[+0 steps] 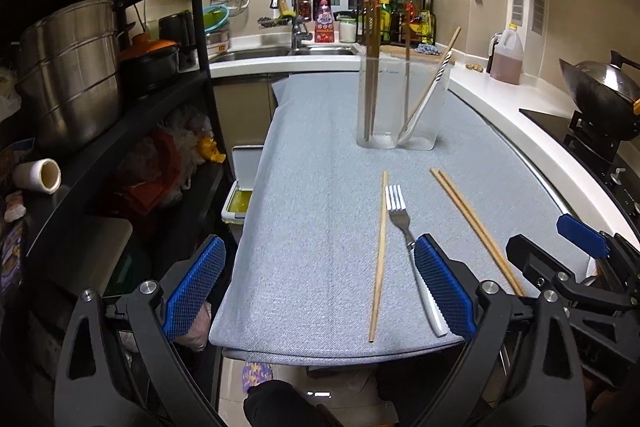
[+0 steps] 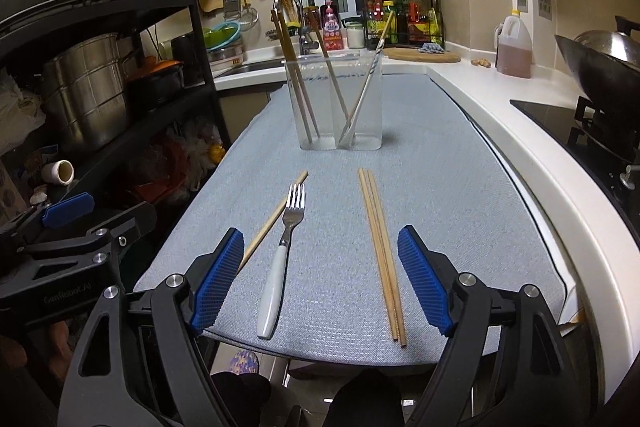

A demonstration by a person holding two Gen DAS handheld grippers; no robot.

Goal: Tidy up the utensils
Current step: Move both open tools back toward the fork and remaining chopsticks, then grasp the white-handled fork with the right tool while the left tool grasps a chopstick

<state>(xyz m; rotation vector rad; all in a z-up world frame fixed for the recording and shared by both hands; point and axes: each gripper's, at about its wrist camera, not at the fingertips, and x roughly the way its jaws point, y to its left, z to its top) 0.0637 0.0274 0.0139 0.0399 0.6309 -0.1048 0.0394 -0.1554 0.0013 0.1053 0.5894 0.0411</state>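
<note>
My right tool (image 2: 320, 279) is released, pads wide, nothing between them but the desk (image 2: 460, 195); the fork (image 2: 280, 259) and the chopstick pair (image 2: 382, 255) lie in its span. My left tool (image 1: 320, 291) gapes empty too, the single chopstick (image 1: 379, 255) between its pads. To do this well, I should centre my right tool over the pair, pinch both sticks together near mid-length, then tip them into the clear holder (image 2: 338, 103) at the far end. Both tools point forward and slant downward, side by side at the desk's near edge.
</note>
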